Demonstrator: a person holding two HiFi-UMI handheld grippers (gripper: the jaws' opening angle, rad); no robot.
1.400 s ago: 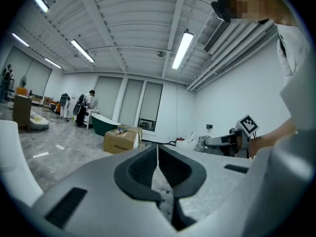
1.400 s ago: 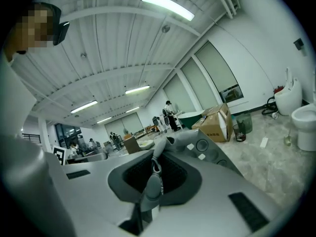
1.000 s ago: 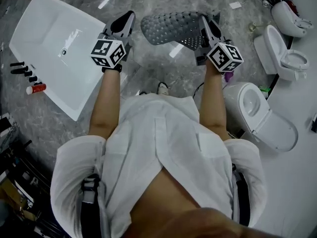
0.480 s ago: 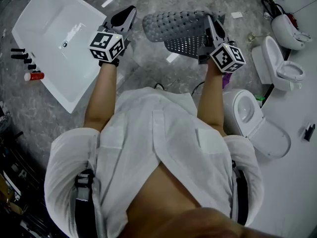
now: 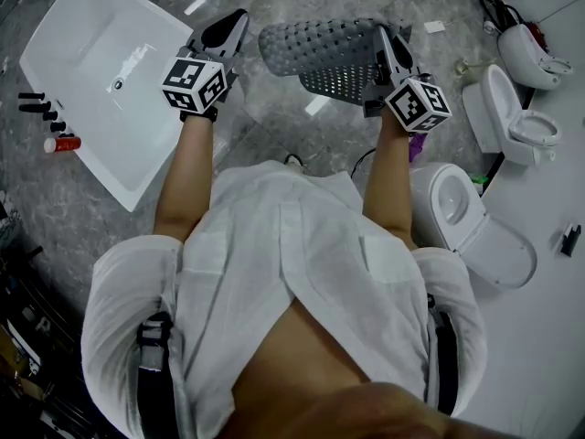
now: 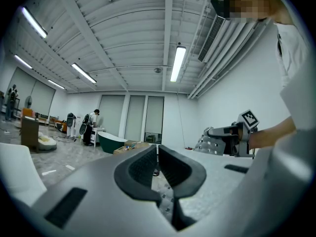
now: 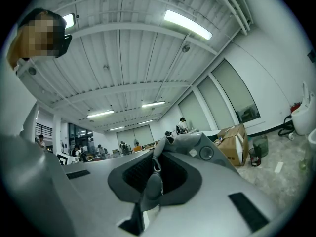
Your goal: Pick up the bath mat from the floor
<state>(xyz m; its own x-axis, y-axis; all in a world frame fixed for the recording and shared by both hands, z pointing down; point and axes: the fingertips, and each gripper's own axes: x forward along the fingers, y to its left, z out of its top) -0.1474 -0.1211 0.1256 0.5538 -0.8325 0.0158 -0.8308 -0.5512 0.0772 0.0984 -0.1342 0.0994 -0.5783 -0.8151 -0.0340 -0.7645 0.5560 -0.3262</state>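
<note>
the bath mat [image 5: 320, 55] is held up off the grey floor [image 5: 274, 122], out in front of the person. it is grey and full of little holes. one side of it is pinched by the right gripper [image 5: 388, 37], and the rest is spread out toward the left gripper [image 5: 233, 26]. the left gripper is near the mat's far end, but no touch can be seen there.

in the right gripper view, the right gripper [image 7: 155, 167] is seen clenched tight on the bath mat [image 7: 192, 142]. a thin fold of the mat is squeezed between the two dark pads, and the rest is bunched up past the tips.

in the left gripper view, the left gripper [image 6: 158, 157] is seen with its jaws pressed close together. only a thin slit is left between them, and nothing is held there. the mat [image 6: 210, 144] is seen far off to the side, with the other gripper [image 6: 227, 132] on it.

a big white sink [image 5: 91, 71] is laid on the floor at the left. a small bottle with a red cap [image 5: 66, 143] is seen beside it. two white toilets [image 5: 471, 218] [image 5: 516, 122] are stood at the right.
</note>
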